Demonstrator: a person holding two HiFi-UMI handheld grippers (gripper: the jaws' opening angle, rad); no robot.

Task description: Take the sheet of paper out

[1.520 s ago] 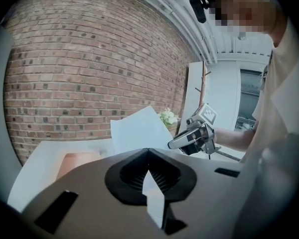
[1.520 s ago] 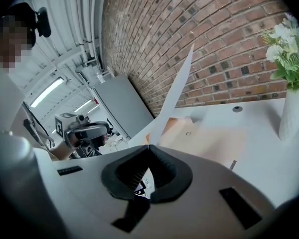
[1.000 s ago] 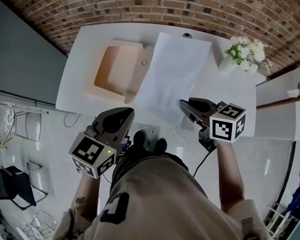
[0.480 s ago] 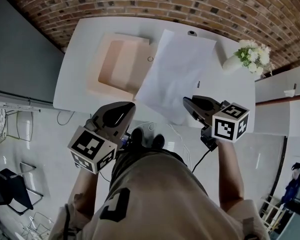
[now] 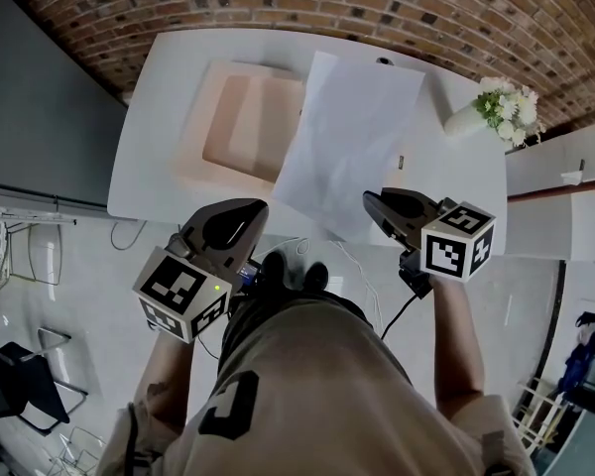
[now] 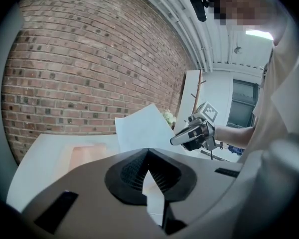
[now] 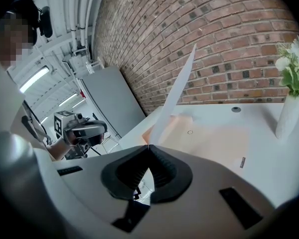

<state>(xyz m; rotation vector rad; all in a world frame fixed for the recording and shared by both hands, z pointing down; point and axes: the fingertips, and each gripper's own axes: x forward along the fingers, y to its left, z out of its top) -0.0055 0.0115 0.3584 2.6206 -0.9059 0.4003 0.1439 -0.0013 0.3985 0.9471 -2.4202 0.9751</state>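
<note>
Sheet of paper (image 5: 352,132) pinched in right tool (image 5: 370,199), long axis toward brick wall (image 5: 377,8); left tool (image 5: 258,209) closed.

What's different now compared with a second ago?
The sheet of paper, pinched in the right claw, has swung slightly left: from overhead it now hides the round button on the peach envelope and uncovers a small dark tag on the table. The grip is unchanged; the left claw stays shut and empty.

We see a white table (image 5: 159,137). Directly on it rest a shallow peach-coloured case (image 5: 240,127) on the left, a vase of white flowers (image 5: 503,102) far right, and a tiny tag (image 5: 401,162) between them.
</note>
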